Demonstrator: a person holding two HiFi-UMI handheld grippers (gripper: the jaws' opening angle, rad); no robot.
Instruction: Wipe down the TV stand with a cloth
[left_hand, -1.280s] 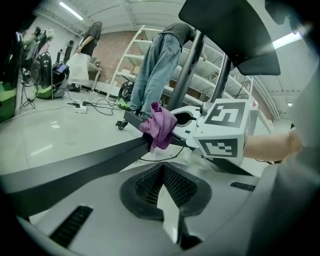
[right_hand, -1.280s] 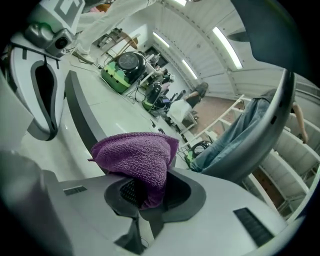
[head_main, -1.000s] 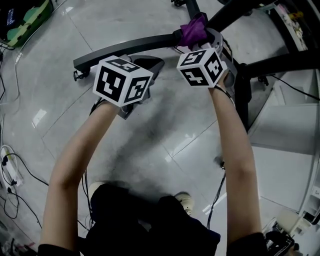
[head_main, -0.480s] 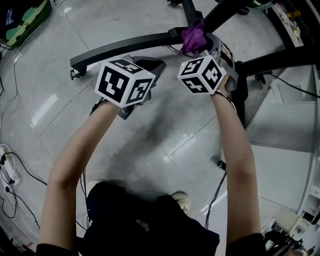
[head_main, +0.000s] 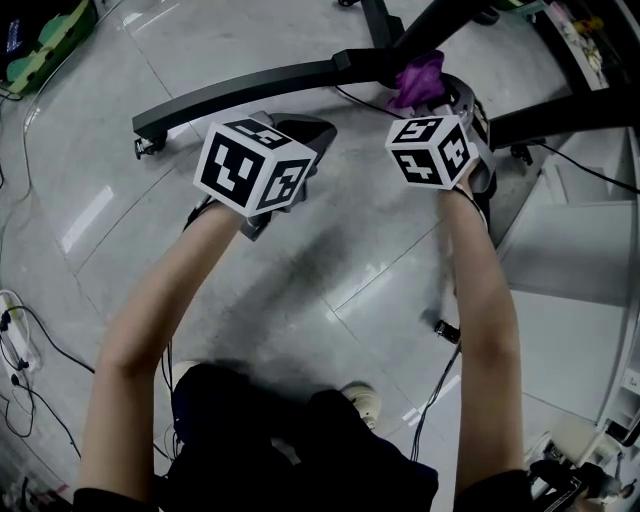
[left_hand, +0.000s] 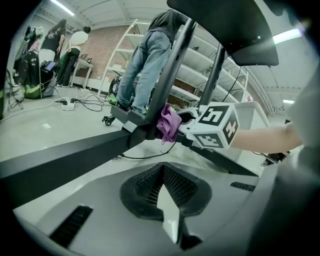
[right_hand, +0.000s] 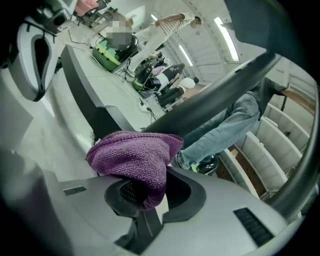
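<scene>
The TV stand's black base spreads over the grey floor, with one long curved leg (head_main: 240, 90) running left and another leg (head_main: 560, 115) running right. My right gripper (head_main: 426, 97) is shut on a purple knitted cloth (head_main: 420, 78), which is pressed against the hub where the legs meet. In the right gripper view the cloth (right_hand: 137, 160) bulges out of the jaws against a black bar (right_hand: 95, 117). My left gripper (head_main: 303, 127) hovers shut and empty just this side of the curved leg. From the left gripper view I see the cloth (left_hand: 170, 122) on the stand (left_hand: 65, 162).
A person in jeans (left_hand: 145, 55) stands beyond the stand by white shelving (left_hand: 200, 60). Cables (head_main: 20, 340) trail on the floor at the left and a cable (head_main: 435, 385) by my feet. A white platform (head_main: 570, 250) lies at the right. A caster (head_main: 140, 148) ends the curved leg.
My right gripper has slid the purple cloth rightward along the stand's hub. The left gripper has barely shifted.
</scene>
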